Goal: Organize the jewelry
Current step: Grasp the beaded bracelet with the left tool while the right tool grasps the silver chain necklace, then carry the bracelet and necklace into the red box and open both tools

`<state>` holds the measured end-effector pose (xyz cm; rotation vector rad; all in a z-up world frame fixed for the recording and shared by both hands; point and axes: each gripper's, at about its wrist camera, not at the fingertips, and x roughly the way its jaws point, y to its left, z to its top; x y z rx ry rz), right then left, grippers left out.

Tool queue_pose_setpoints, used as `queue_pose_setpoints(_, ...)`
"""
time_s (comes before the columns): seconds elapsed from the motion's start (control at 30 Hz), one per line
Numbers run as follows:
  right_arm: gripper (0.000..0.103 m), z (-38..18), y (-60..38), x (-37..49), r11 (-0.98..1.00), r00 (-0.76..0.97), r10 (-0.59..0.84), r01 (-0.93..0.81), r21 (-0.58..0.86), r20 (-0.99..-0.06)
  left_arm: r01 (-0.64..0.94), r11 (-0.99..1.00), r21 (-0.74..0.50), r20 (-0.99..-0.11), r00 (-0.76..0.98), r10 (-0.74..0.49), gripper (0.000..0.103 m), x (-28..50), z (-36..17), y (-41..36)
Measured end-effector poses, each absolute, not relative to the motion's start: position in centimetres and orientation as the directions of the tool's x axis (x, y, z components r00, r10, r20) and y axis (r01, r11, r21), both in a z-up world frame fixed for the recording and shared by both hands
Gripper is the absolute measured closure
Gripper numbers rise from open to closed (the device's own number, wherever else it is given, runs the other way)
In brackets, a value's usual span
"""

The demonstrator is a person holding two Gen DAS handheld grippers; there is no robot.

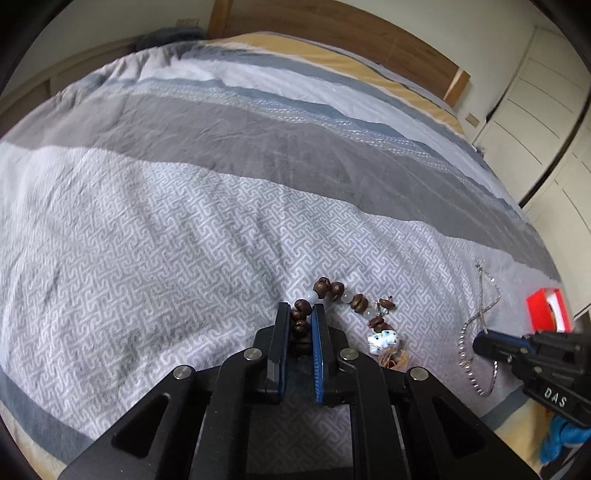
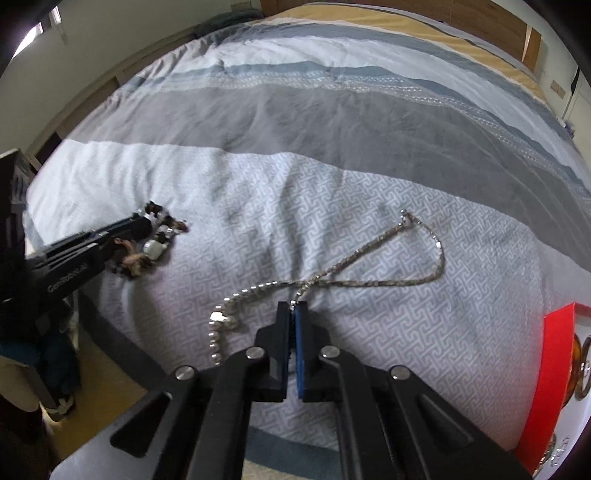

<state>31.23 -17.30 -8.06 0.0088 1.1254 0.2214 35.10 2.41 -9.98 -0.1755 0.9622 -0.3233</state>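
Observation:
A brown bead bracelet (image 1: 338,291) with pale beads and a white charm lies on the patterned bedspread (image 1: 166,240). My left gripper (image 1: 303,310) is shut on the bracelet's left side; it also shows in the right wrist view (image 2: 147,221). A silver chain necklace (image 2: 369,266) lies looped on the bedspread, also in the left wrist view (image 1: 480,317). My right gripper (image 2: 293,306) is shut on the necklace where its strands cross; it shows in the left wrist view (image 1: 480,341).
A red jewelry box (image 2: 554,369) with amber rings inside sits at the right edge of the bed, also in the left wrist view (image 1: 546,308). The wooden headboard (image 1: 332,33) is far behind. White wardrobe doors (image 1: 535,110) stand at right.

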Motion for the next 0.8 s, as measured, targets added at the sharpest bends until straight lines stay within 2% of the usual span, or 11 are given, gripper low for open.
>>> queue_pose_setpoints(0.13,0.101,-6.8,-17.3,29.9,0.965,0.425,0.252,-0.179,0.192,-0.869,0.147,0.929,-0.34,-0.776,0.514,-0.366,0.093,34.9,-9.2,2.6)
queue_pose_setpoints(0.37,0.101,-3.1,-18.2,26.8,0.946,0.465,0.322,-0.2,0.256,-0.825,0.126,0.941,-0.313,-0.785,0.524,-0.331,0.093,32.7,-6.5,1.2)
queue_pose_setpoints(0.8,0.101,6.0,-23.1,21.1,0.947,0.594,0.321,-0.174,0.271,-0.738,0.148,0.952,-0.27,-0.74,0.6,-0.303,0.093,27.7,2.4,-1.6)
